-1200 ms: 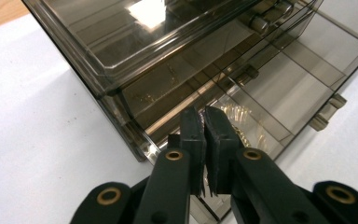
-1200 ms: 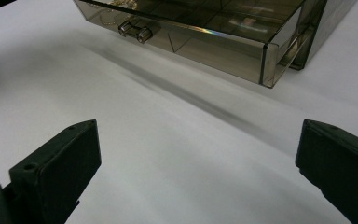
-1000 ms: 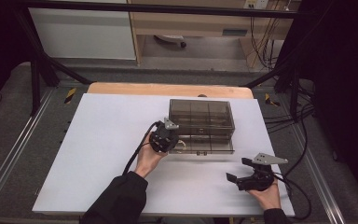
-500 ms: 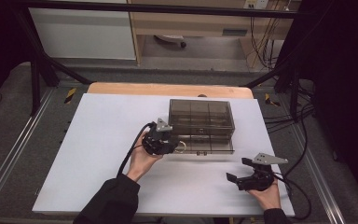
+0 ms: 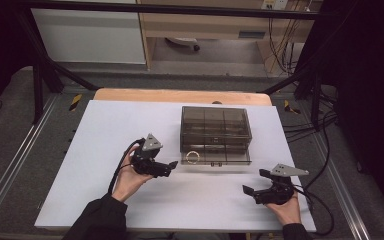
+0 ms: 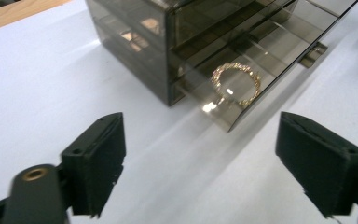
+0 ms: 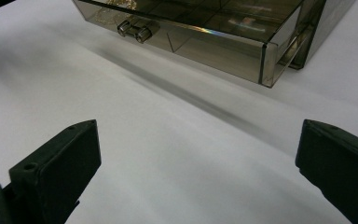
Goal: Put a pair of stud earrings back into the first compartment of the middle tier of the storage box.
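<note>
A smoky clear drawer box (image 5: 215,131) sits mid-table, its bottom drawer (image 5: 216,156) pulled out toward the person. A gold bracelet (image 6: 235,84) lies in that drawer's left end. The left gripper (image 5: 166,167) hangs just left of the drawer front, jaws spread wide and holding nothing. The right gripper (image 5: 254,186) rests on the white table (image 5: 80,150) near the box's front right corner, jaws likewise apart. The bracelet looks stowed, so the likely next move is pushing the drawer shut by its small handle (image 7: 134,31). Nothing blocks the drawer's path
</note>
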